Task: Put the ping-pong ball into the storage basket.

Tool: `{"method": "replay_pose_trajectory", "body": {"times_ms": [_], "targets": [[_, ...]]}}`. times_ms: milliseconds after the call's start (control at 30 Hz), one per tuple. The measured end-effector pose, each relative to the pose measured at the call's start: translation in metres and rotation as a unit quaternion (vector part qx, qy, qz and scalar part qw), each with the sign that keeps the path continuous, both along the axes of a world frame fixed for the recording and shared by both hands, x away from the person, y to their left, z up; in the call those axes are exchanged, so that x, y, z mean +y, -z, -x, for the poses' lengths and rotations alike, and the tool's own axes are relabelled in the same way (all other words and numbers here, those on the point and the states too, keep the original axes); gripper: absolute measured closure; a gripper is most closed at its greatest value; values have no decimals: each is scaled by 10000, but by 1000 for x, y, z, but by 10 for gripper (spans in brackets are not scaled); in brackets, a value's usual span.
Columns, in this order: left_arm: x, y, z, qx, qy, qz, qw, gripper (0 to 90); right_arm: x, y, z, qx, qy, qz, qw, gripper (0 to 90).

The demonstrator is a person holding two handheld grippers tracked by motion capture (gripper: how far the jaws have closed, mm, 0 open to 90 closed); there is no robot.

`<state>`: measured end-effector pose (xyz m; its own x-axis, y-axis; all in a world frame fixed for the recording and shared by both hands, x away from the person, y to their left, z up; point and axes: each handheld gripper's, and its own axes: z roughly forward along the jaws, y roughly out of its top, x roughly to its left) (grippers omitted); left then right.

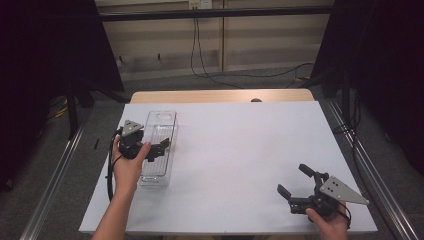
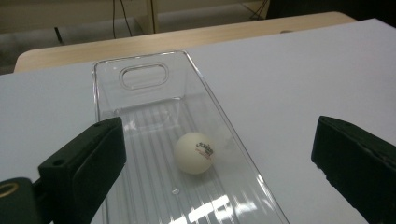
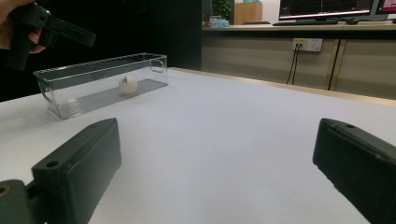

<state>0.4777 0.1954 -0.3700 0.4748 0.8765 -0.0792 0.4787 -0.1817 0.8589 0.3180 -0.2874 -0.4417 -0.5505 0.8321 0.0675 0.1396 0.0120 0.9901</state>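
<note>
Blk grippers (image 1: 299, 186), grey tri plates, blk cables, bare forearms

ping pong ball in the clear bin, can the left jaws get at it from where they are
Probably yes. The left gripper hovers open over the clear bin, whose top is uncovered, and the white ball lies alone on the bin floor between and beyond the jaws. The narrow walls may crowd them.

The ball (image 2: 194, 152) bears a small red-and-dark logo at its 2 o'clock, too blurred to read.
</note>
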Motion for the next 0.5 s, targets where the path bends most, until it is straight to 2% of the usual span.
{"method": "replay_pose_trajectory", "body": {"times_ms": [300,333,467,500], "targets": [[3,4,7,-120,39,160,9998,33,0,0,0,25,6,-5,10000,7],[4,3,7,-125,45,115,9998,33,0,0,0,27,3,-5,10000,7],[5,2,10,-199,82,128,9997,33,1,0,0,33,-10,-8,10000,7],[5,2,10,-212,28,161,9996,33,1,1,-1,30,-16,-12,10000,7]]}}
